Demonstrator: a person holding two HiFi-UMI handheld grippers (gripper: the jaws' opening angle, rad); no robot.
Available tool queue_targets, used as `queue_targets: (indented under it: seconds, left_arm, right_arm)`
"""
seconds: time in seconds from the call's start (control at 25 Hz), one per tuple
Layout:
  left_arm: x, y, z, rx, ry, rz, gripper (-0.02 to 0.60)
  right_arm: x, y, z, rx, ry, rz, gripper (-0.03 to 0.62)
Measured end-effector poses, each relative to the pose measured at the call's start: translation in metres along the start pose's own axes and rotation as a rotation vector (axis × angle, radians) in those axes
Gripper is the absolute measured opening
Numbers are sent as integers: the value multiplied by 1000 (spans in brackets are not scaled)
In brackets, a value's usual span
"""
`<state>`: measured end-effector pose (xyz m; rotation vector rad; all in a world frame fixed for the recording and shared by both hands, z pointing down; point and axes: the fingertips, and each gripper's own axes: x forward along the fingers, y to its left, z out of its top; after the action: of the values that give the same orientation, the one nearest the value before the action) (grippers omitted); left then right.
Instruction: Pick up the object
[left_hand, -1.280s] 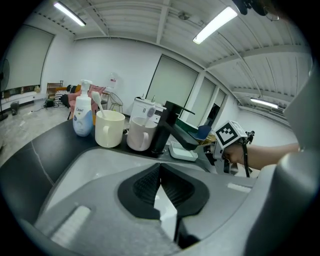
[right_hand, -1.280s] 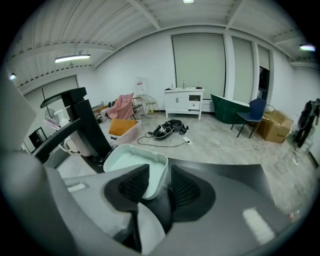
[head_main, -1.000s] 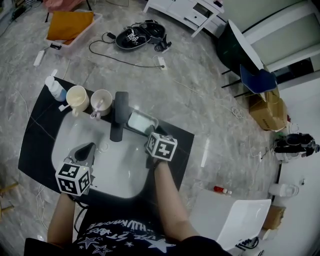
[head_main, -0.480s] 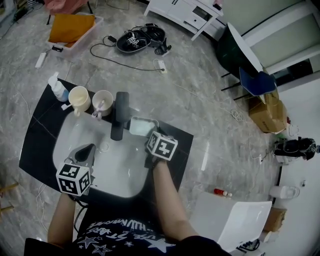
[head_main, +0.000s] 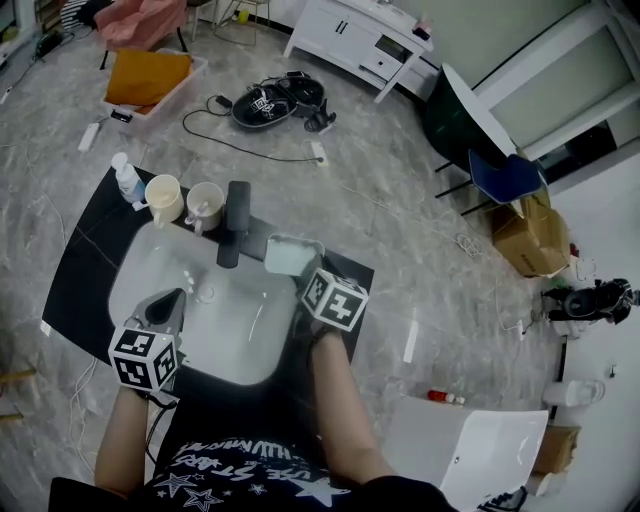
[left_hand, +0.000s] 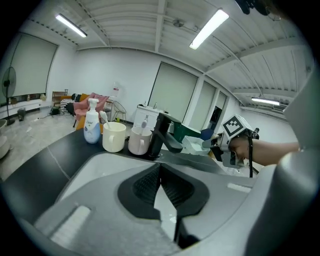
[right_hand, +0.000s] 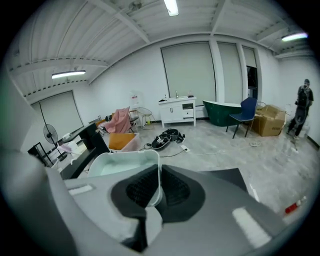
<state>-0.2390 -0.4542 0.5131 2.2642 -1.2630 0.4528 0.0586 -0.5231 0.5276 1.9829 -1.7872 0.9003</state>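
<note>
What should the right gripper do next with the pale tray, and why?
Probably raise it slowly, straight up and level. The right gripper is shut on just one wall of the tray, so it could tip, and the faucet stands close beside it.

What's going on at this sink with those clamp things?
A person stands at a sink, a handheld gripper in each hand. The right gripper is shut on the wall of a pale tray beside the faucet; whether it is lifted is unclear. The left gripper hangs shut and empty over the sink.
</note>
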Motion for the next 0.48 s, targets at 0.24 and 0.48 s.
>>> queue_targets:
  seconds: [0.24,0.48]
  left_arm:
    - [-33,-23,-2,3,-40,37,9]
    - [-67,-62,-19,5,-56,58,9]
  right_arm:
    - [-44,-1,5,-12,-50,66,18]
    - [-96,-12,-15,-31,-53,113,18]
